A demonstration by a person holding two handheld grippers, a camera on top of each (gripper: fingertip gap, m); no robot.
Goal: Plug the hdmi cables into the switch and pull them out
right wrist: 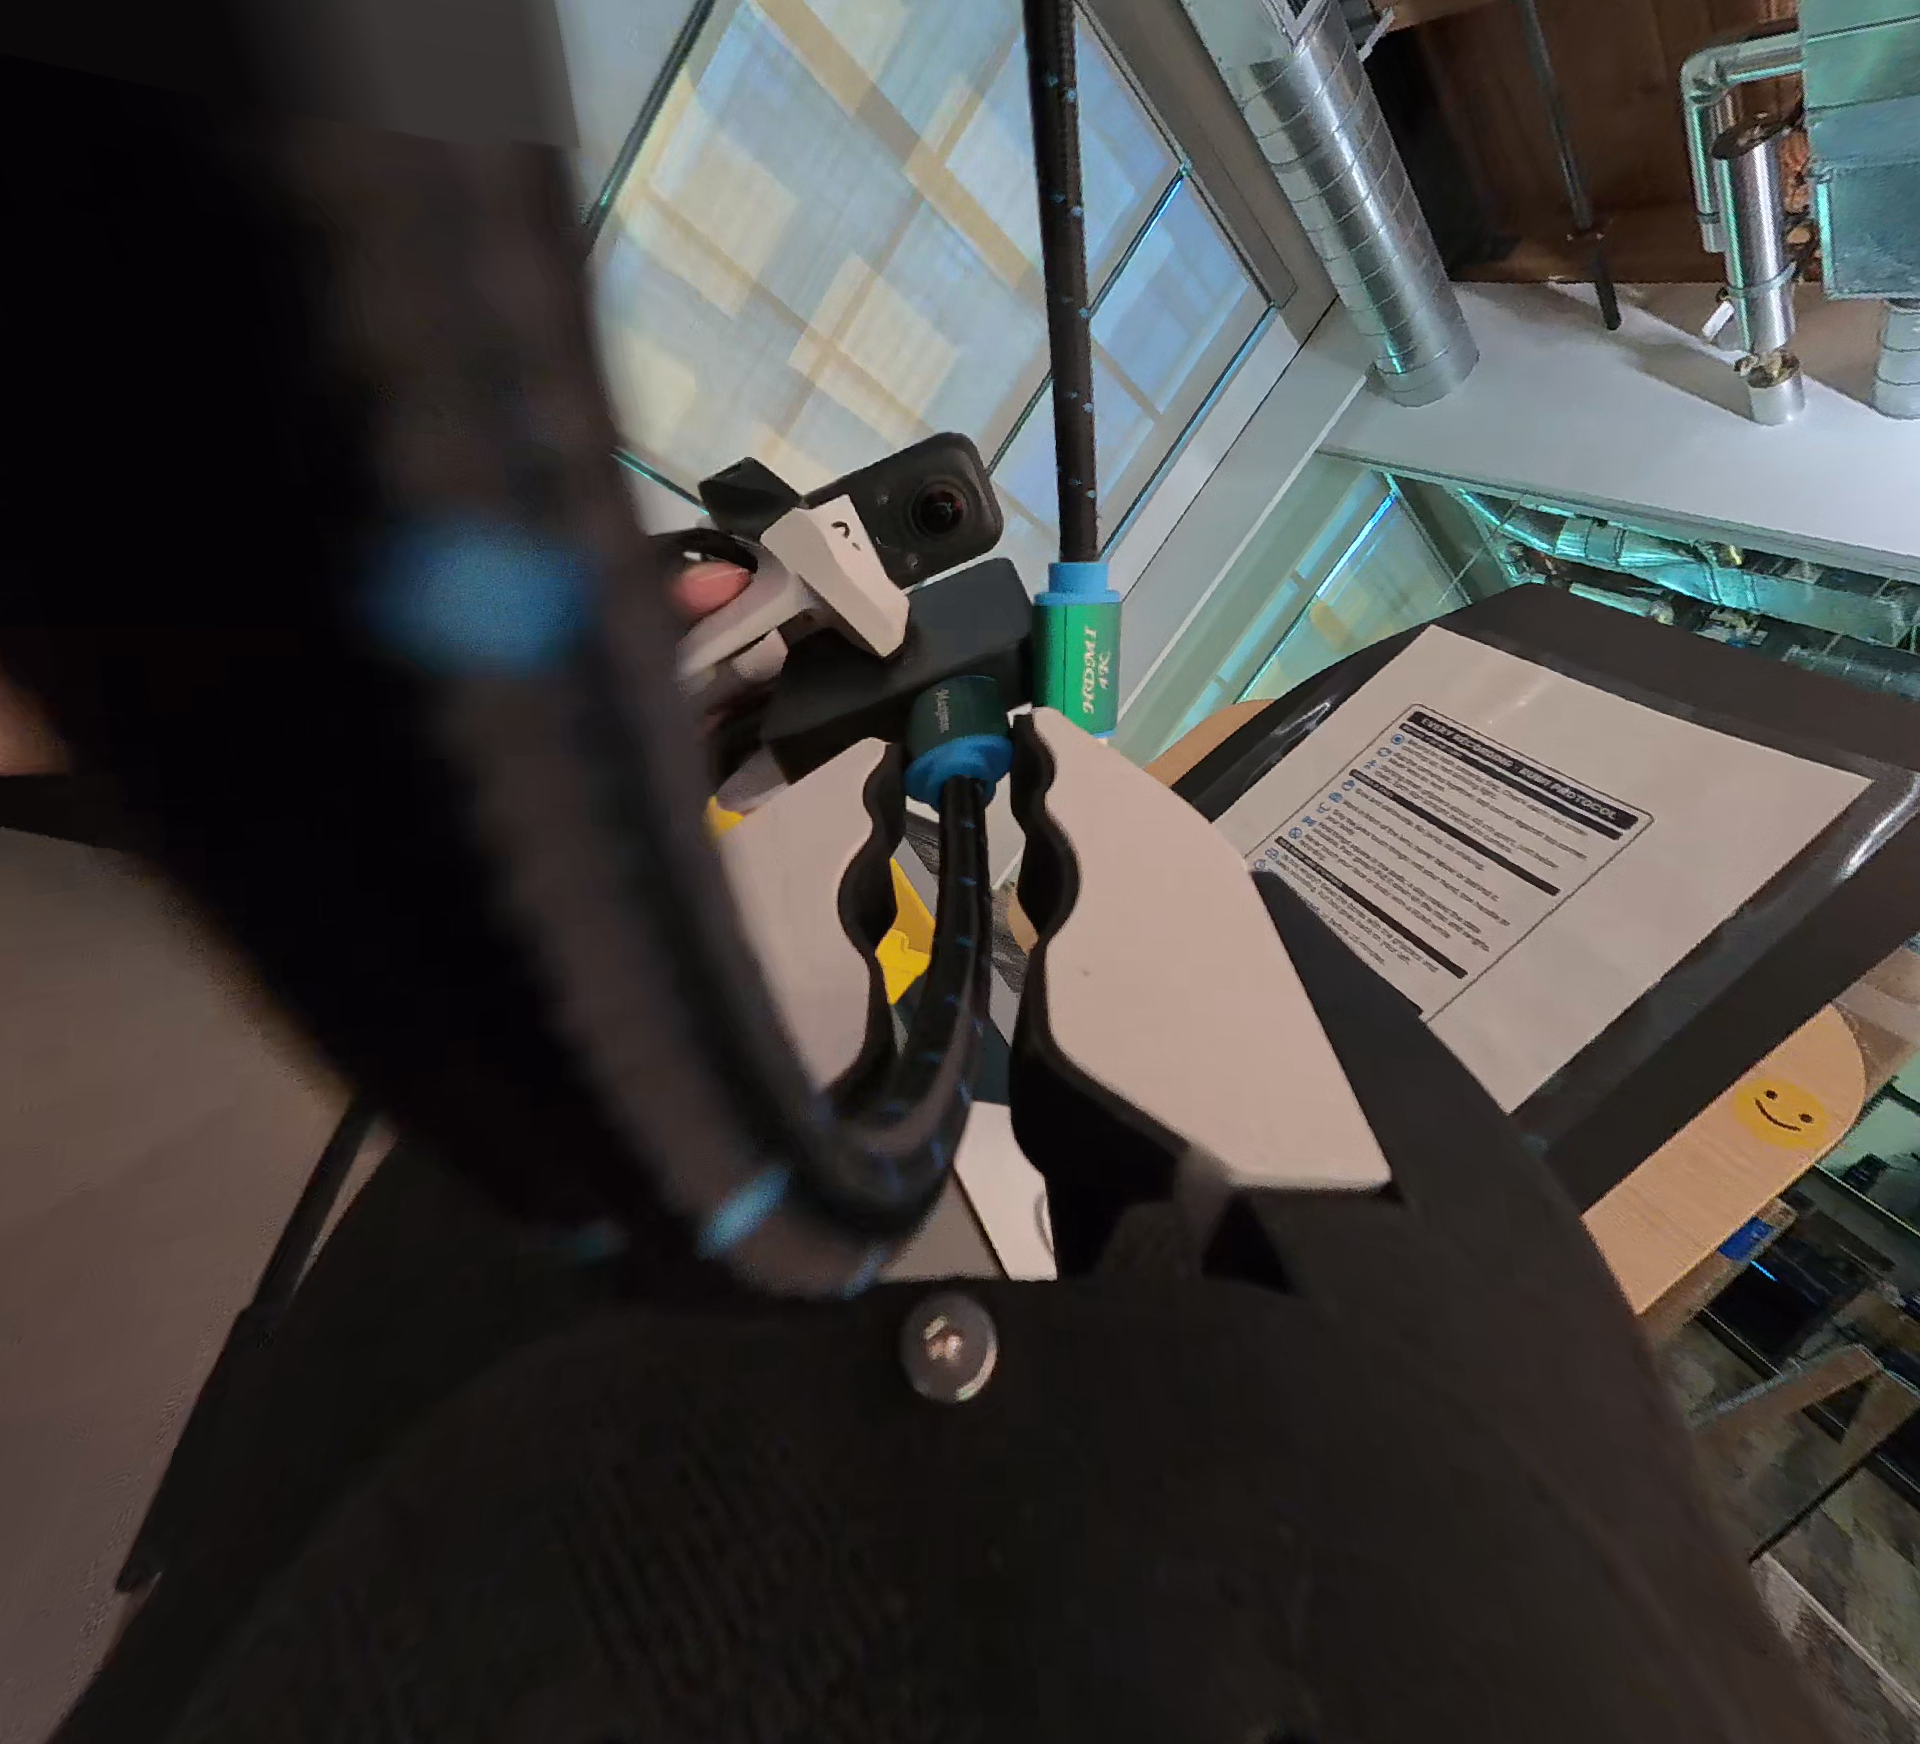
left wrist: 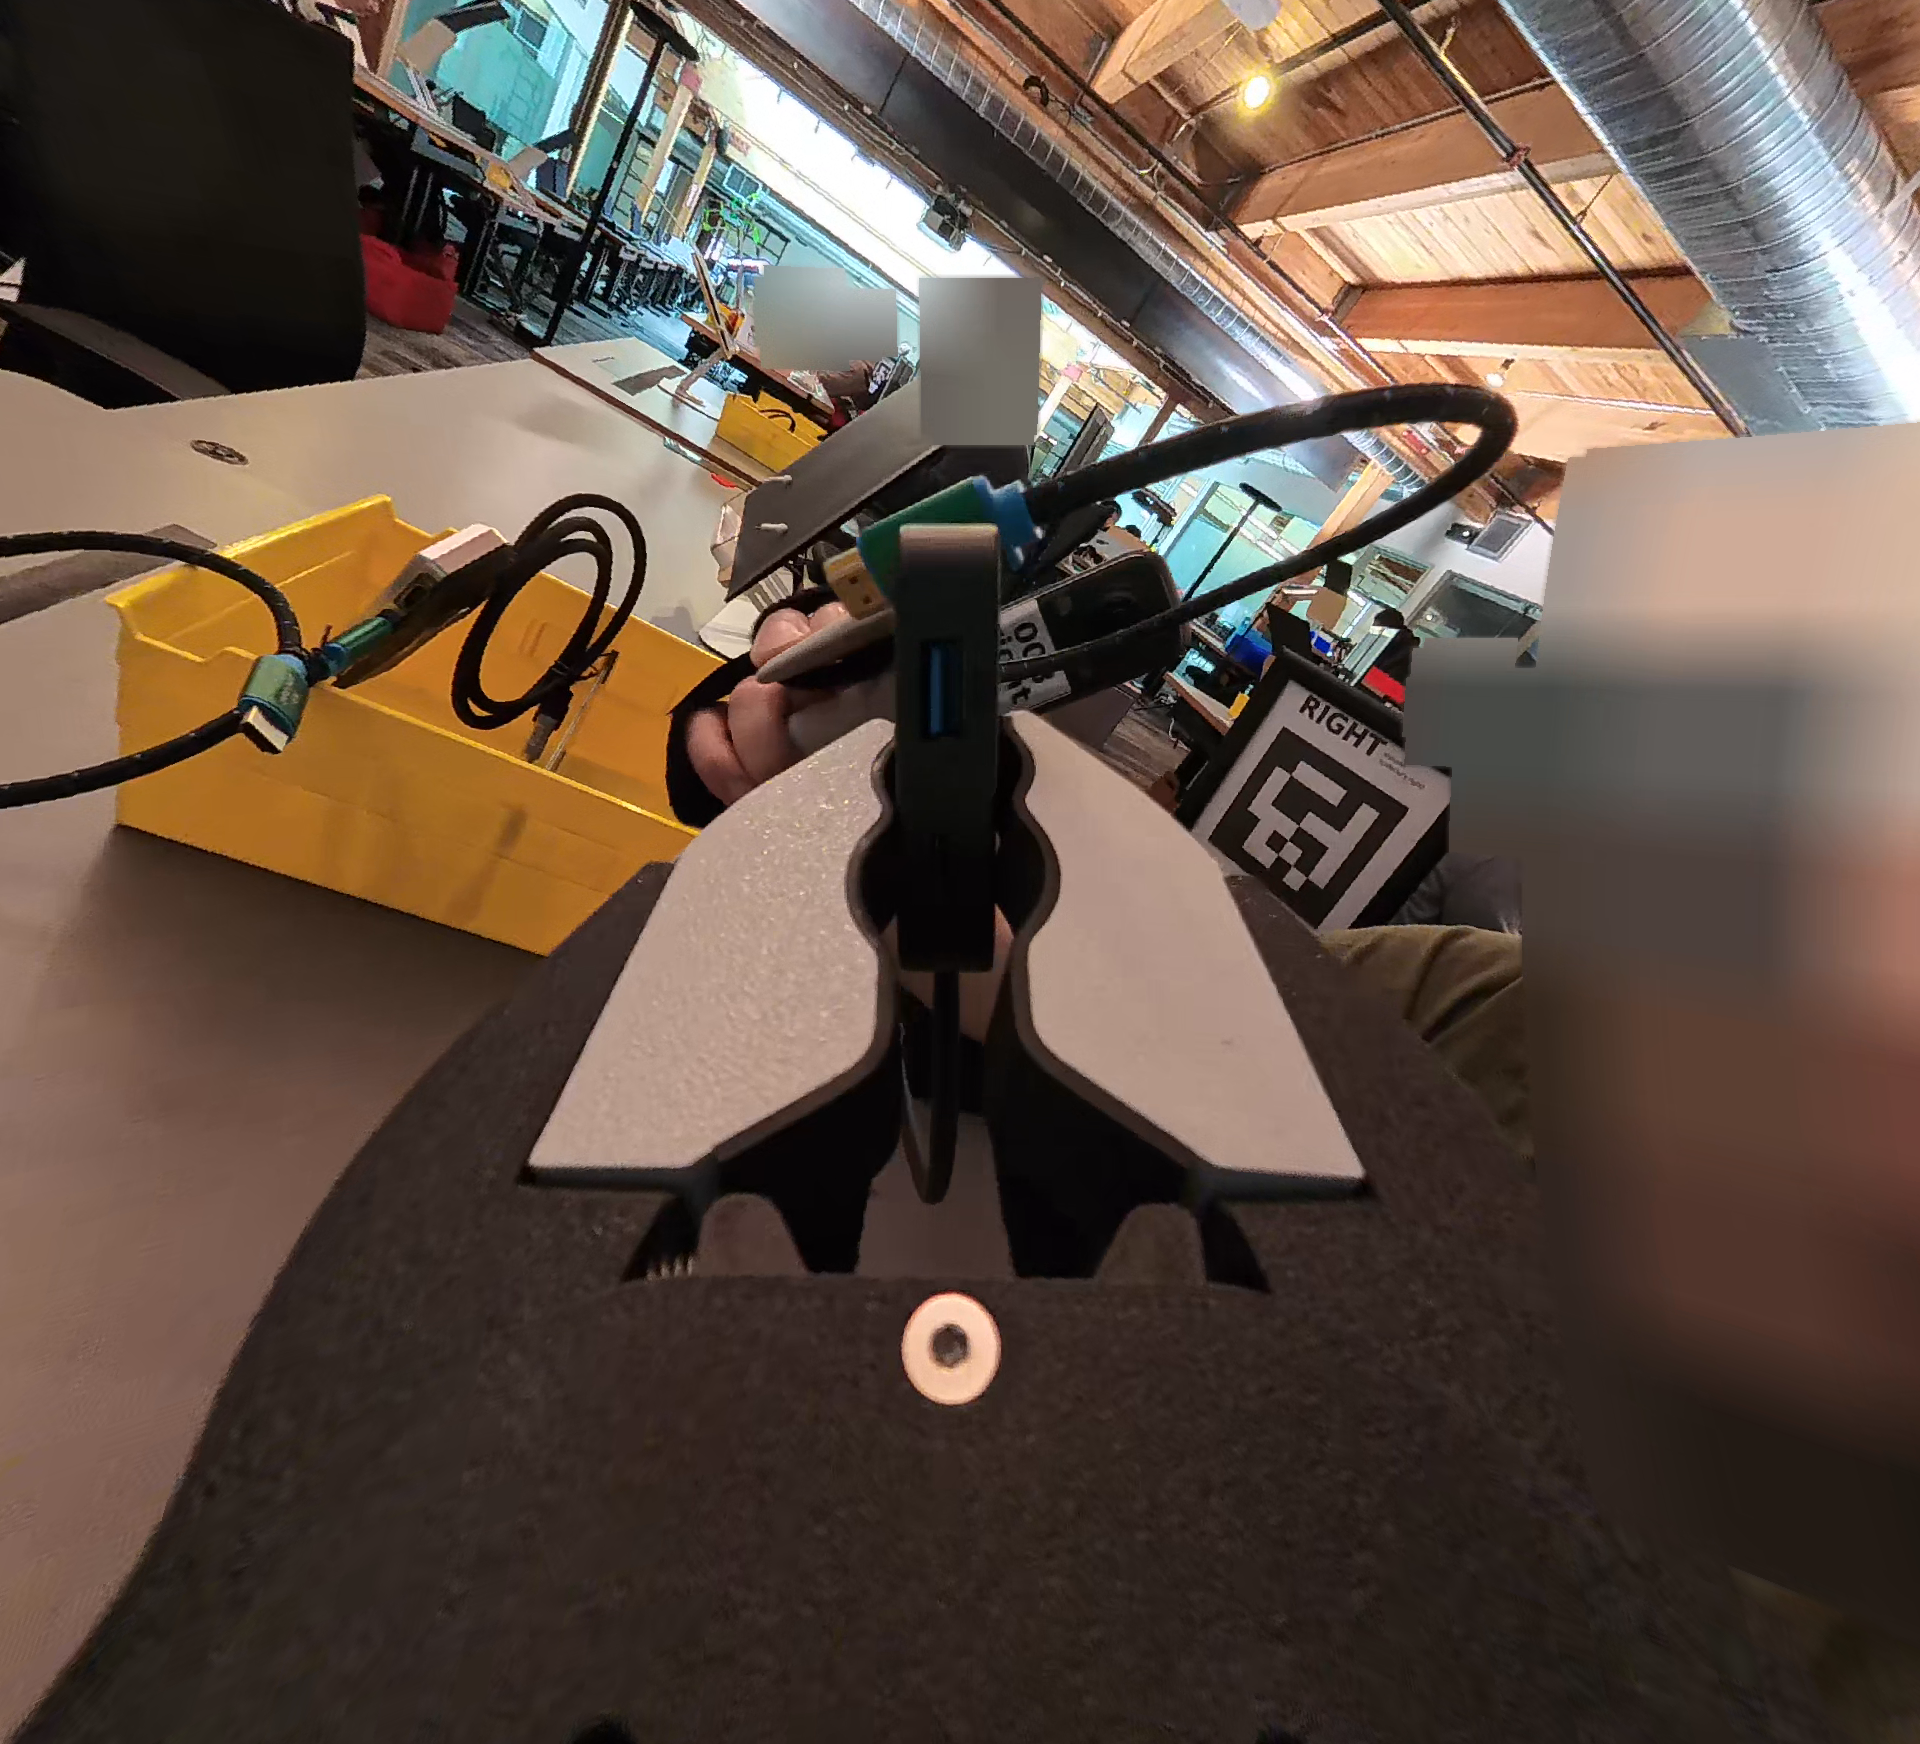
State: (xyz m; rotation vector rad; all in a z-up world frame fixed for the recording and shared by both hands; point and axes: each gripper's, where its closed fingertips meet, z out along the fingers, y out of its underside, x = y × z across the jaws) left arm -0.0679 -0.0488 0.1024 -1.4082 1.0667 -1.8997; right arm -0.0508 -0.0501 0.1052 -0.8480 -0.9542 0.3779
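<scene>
Tabletop (left wrist: 208, 1019): grey surface, seen only in the left wrist view, lying left of and below the left jaws.

Yellow bin (left wrist: 343, 790): sits on the tabletop to the left of the left jaws. It contains a coiled black cable (left wrist: 551, 614) and a pale adapter. A loose HDMI plug (left wrist: 272, 699), green-shelled, hangs over the bin's near-left corner on a braided lead. In the right wrist view only a sliver of yellow shows between the jaws.

Left gripper (left wrist: 948, 795): jaws closed onto the HDMI switch (left wrist: 945, 718), a slim dark box held upright on edge, rising above the jaw tips. A blue port faces the camera.

Right gripper (right wrist: 961, 764): jaws closed narrowly around a green HDMI plug (right wrist: 954, 715) at its blue collar, the plug's nose meeting the switch (right wrist: 935, 645) just ahead of the tips. Whether it is fully seated cannot be determined.

Second HDMI plug (right wrist: 1075, 660): green, directly right of the gripped one, at the same edge of the switch; its braided cable (right wrist: 1060, 240) runs straight up out of frame. The left view shows this plug (left wrist: 935, 518) behind the switch's top end.
</scene>
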